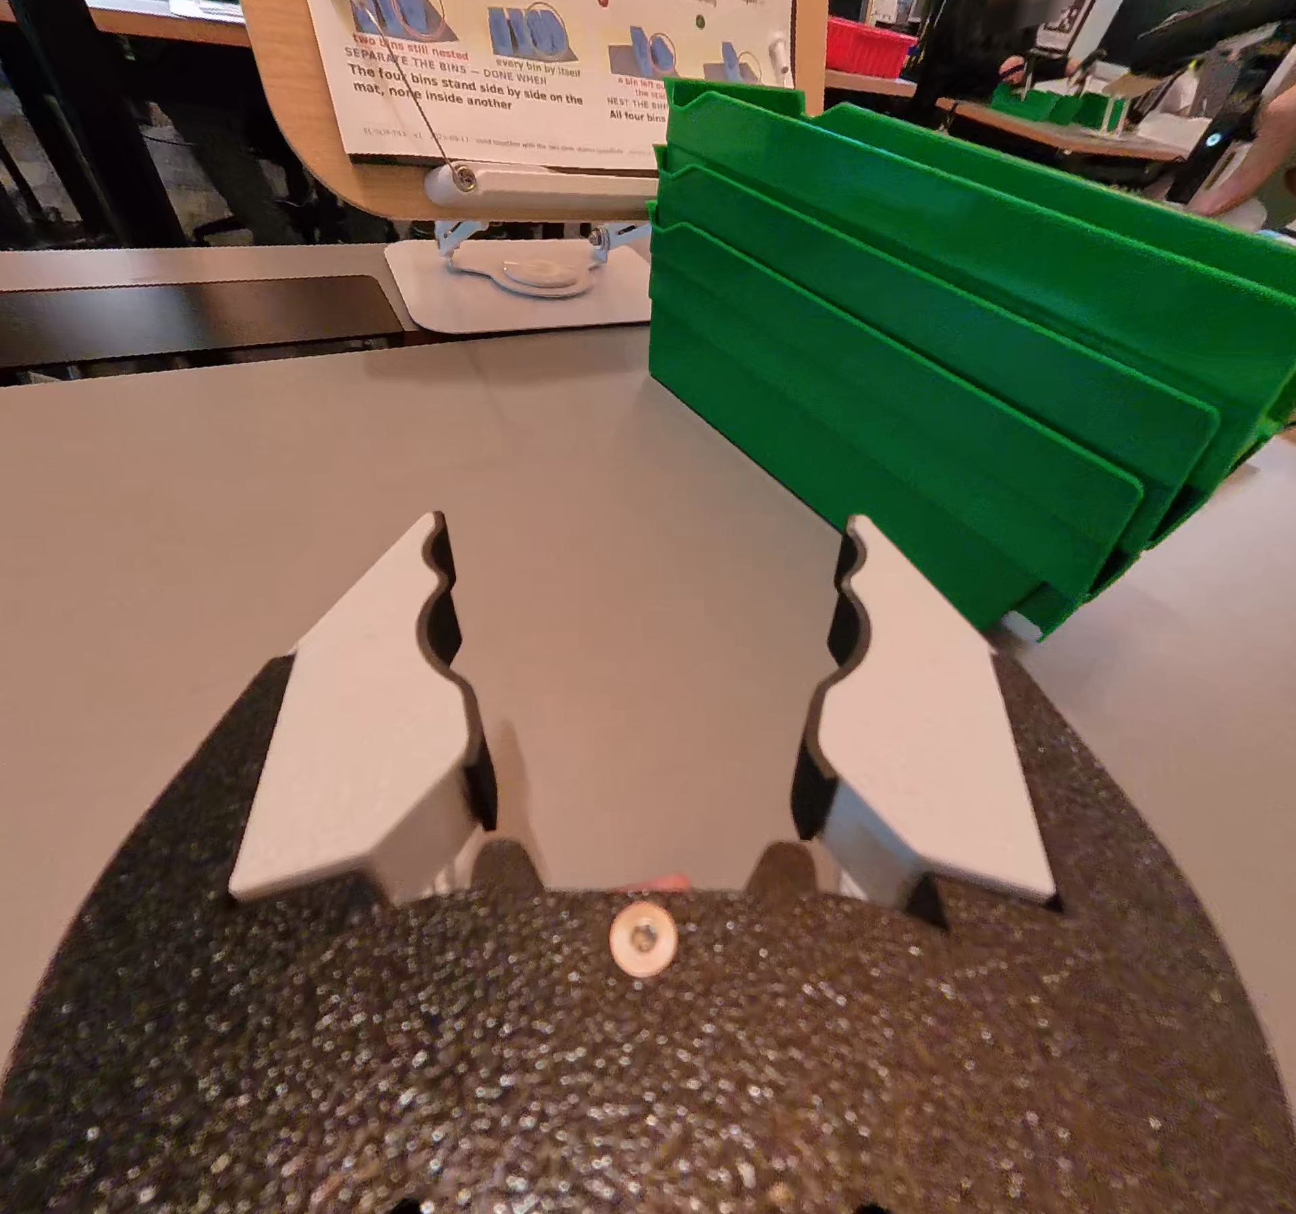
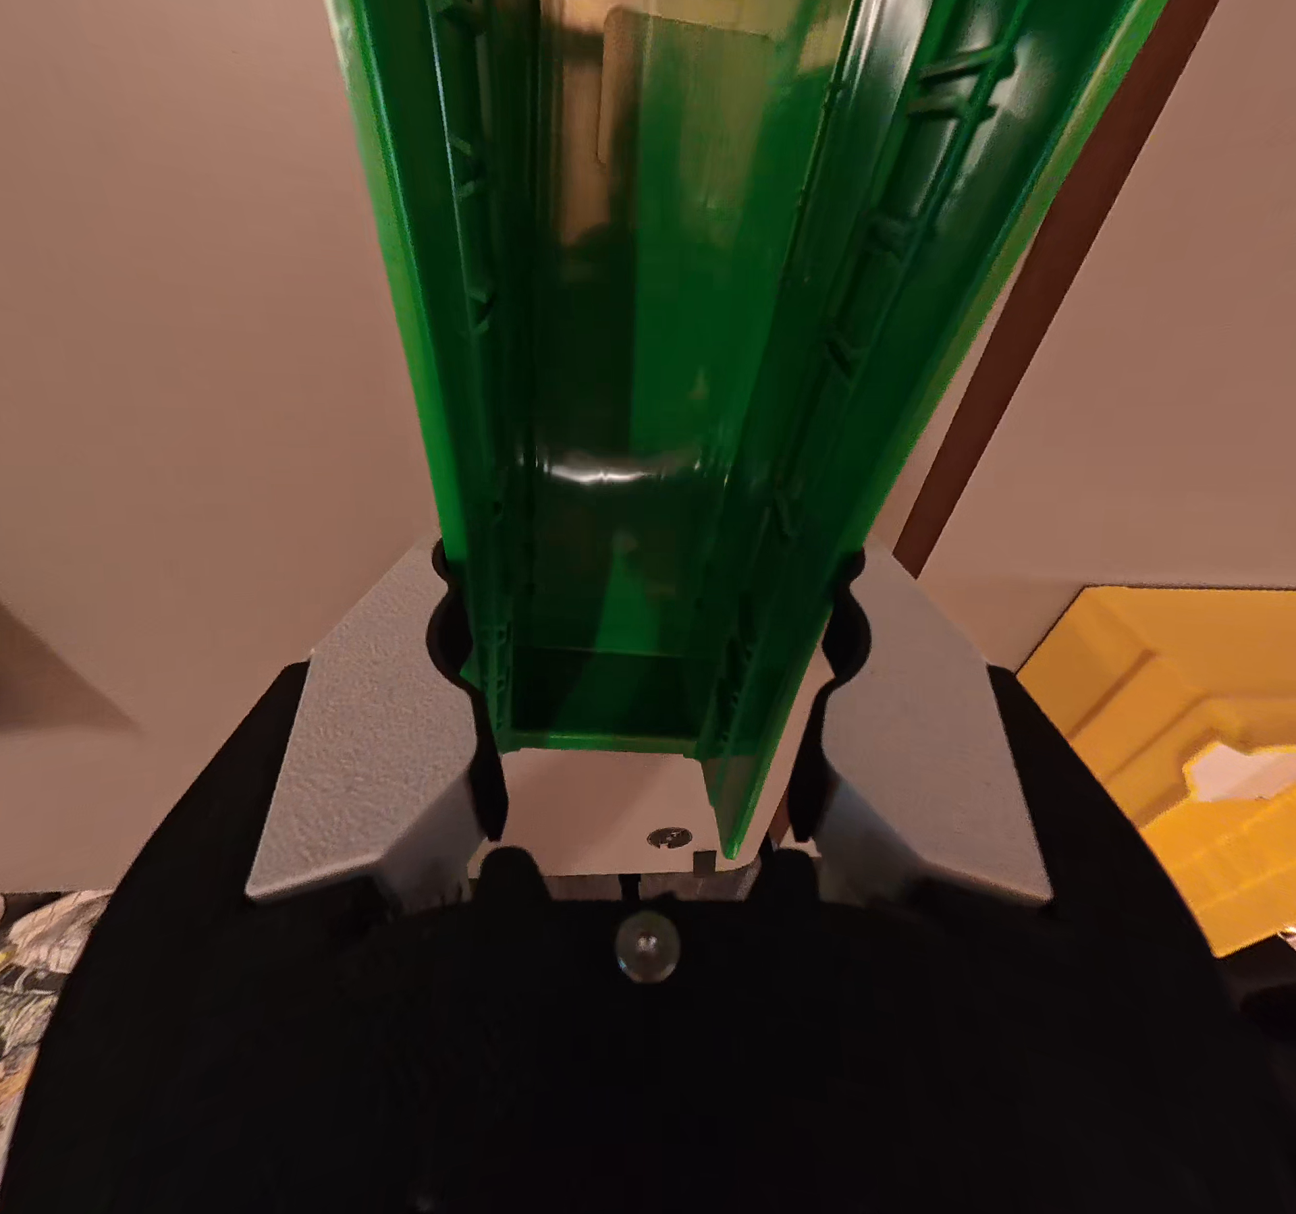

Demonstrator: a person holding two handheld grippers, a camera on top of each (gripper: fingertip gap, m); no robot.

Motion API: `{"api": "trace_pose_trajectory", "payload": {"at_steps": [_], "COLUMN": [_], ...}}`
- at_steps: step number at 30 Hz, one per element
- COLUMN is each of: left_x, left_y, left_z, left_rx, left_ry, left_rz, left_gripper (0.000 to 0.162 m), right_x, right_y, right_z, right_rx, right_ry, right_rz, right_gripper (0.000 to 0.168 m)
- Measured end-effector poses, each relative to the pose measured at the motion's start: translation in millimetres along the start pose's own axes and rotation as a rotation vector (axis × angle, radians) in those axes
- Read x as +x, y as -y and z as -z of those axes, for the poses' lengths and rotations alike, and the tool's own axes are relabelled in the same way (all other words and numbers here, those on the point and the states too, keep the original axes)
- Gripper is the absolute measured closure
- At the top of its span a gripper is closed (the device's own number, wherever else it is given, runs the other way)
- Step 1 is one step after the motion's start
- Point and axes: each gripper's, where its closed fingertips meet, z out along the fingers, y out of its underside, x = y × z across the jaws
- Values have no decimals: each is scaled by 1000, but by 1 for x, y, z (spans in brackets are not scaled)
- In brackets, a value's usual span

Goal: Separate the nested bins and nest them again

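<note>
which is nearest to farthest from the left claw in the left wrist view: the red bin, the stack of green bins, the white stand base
1. The stack of green bins, just ahead and to the right of the open left claw, standing on the grey mat.
2. The white stand base, past the mat's far edge, ahead and slightly left.
3. The red bin, far back on another table, upper right.

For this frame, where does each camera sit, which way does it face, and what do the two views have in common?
Left wrist view: sits on the left gripper, low over the grey table, facing forward at the nested green bins and an instruction sheet on a stand; its two fingers show, spread and empty.
Right wrist view: sits on the right gripper, looking along the green bin between its fingers, table below.
Shared: green bins and grey table.
</note>
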Motion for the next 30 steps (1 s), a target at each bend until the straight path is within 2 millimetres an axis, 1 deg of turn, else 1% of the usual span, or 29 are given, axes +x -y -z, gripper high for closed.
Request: {"api": "trace_pose_trajectory", "payload": {"at_steps": [2, 5, 8, 9, 10, 12, 14, 16, 17, 18, 19, 20, 21, 23, 25, 28, 30], "left_x": [1, 2, 3, 3, 3, 2, 2, 3, 3, 4, 4, 4, 3, 2, 1, 0, 2], "left_y": [-1, -3, -4, -5, -5, -6, -7, -6, -5, -5, -4, -3, -3, -5, -7, -7, -5], "left_z": [-1, -2, -3, -3, -3, -3, -3, -3, -3, -2, -2, -1, -1, 0, 0, 2, 4], "left_rx": [-4, -3, -7, -9, -9, -12, -14, -15, -13, -11, -8, -6, -5, -11, -26, -36, -32], "left_ry": [-8, -20, -34, -36, -35, -33, -34, -35, -36, -36, -35, -34, -32, -31, -27, -17, -21], "left_rz": [-1, 20, 38, 41, 41, 39, 38, 36, 32, 28, 24, 21, 21, 25, 29, 31, 28], "left_gripper": [55, 55, 55, 55, 55, 55, 55, 54, 54, 54, 54, 54, 54, 54, 54, 53, 53], "right_x": [1, 1, 5, 10, 16, 21, 18, 5, -7, -23, -43, -66, -89, -139, -186, -253, -291], "right_y": [0, 0, 1, 1, 0, -1, -1, 2, 5, 9, 12, 14, 14, 10, 0, -17, -22], "right_z": [-1, -3, -4, -2, 4, 25, 52, 83, 98, 114, 129, 143, 154, 168, 169, 159, 157], "right_rx": [3, 17, 53, 62, 74, 109, 165, 241, 290, 343, 397, 444, 476, 530, 547, 509, 513], "right_ry": [7, 21, 9, -28, -66, -102, -107, -87, -59, -15, 41, 101, 157, 248, 311, 357, 352], "right_rz": [-4, -6, -18, -24, -21, -21, -40, -71, -82, -89, -97, -101, -103, -87, -99, -83, -41], "right_gripper": [62, 50, 42, 32, 21, 11, 11, 10, 10, 13, 20, 26, 28, 24, 22, 20, 20]}}
